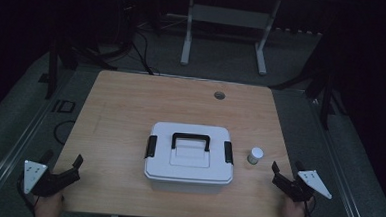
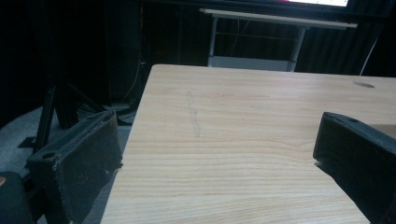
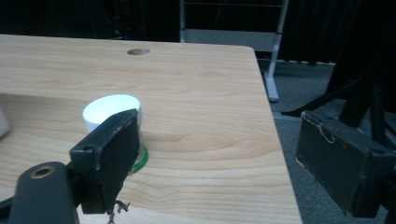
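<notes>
Wooden counter carries a white latched storage box and small white-capped jar, with left claw and right claw spread apart, empty, at its near corners.

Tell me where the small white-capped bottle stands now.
In the high view, the small bottle stands on the table, just right of the white box and ahead of the right gripper.
</notes>
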